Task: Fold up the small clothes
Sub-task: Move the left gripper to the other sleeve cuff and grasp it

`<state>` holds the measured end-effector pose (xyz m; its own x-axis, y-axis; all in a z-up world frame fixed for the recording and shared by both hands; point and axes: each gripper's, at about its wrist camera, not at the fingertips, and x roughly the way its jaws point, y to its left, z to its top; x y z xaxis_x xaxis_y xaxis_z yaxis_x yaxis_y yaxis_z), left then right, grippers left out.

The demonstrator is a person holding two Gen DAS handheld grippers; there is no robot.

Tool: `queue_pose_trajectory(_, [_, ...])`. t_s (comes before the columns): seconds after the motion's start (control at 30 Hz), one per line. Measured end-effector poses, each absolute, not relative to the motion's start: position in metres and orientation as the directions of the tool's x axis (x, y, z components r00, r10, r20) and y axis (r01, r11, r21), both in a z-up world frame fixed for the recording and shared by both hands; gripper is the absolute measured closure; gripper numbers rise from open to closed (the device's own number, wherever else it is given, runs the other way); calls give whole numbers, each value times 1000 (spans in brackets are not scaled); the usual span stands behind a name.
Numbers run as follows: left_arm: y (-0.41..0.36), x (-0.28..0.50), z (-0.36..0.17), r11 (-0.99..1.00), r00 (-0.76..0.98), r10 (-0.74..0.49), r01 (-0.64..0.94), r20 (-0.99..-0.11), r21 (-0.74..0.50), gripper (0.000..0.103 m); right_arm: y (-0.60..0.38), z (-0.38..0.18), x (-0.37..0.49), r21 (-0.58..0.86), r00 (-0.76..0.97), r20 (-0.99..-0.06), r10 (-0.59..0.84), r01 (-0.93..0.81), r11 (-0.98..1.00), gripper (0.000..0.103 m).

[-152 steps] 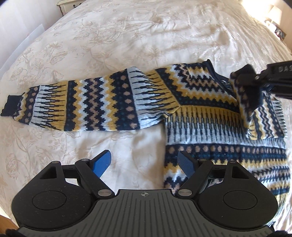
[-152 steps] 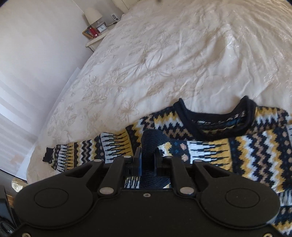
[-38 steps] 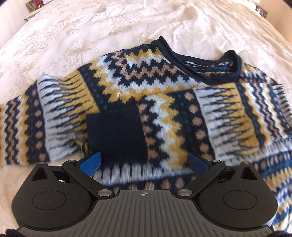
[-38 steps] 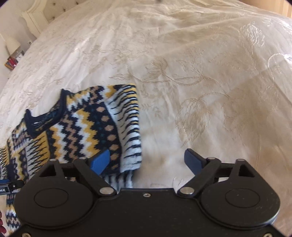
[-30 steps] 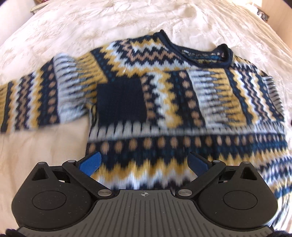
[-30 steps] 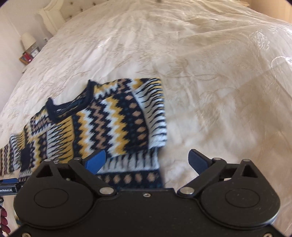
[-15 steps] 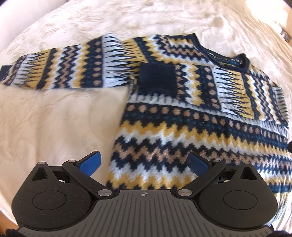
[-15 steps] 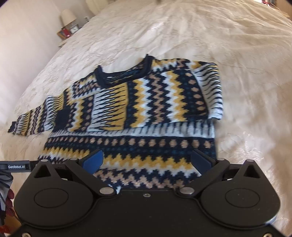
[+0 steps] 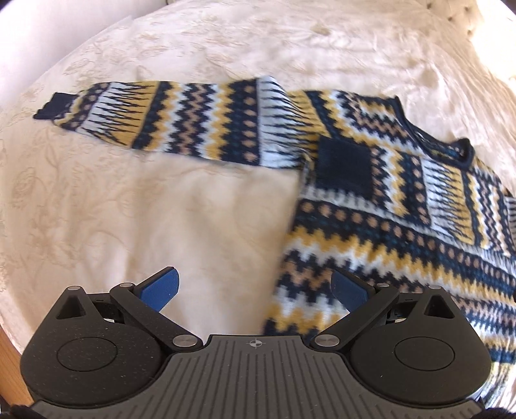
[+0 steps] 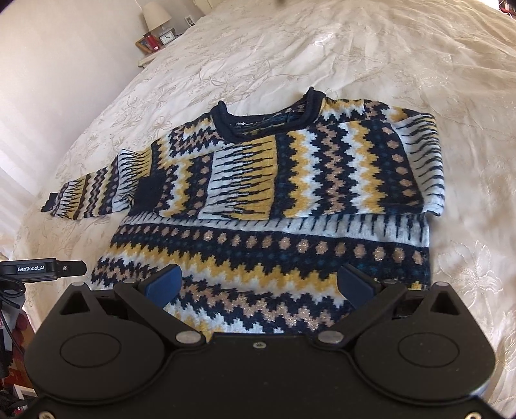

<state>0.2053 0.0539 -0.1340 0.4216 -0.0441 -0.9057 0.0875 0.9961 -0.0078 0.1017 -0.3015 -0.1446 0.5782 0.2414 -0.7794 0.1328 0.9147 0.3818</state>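
Patterned knit sweater [image 10: 274, 199] flat on the bed [image 10: 371, 48], one sleeve crossed over the chest, the other sleeve [image 9: 167, 119] stretched out sideways.

It looks thick, soft and floppy, likely to sag and drag on the cream bedspread; I'd pinch the outstretched sleeve at its dark cuff [image 9: 56, 104]. Both the left gripper [image 9: 254, 287] and right gripper [image 10: 259, 283] hover spread wide, holding nothing. The hem sits hidden behind the gripper bodies, and the left view is motion-blurred.

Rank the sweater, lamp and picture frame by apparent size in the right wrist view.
1. sweater, by far the largest.
2. lamp.
3. picture frame.
Lamp and frame are far away, so their true sizes stay unsure.
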Motion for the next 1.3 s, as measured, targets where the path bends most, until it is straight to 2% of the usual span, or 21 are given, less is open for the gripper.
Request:
queue_pose_trajectory(0.33, [127,250,-140,998,446,-64,53,-893,-46,1,-259,-142,114,338,541,-816,205,159,928,1])
queue_pose_trajectory(0.83, [260,367,-143,991,513,-51,-77,-857,-105,1,-183,-126,170,304,535,-828,168,175,937,1])
queue_pose_trajectory(1.3, [319,425,-172,974,536,-76,-140,-841,-178,1,-133,-124,205,279,490,-853,181,134,951,1])
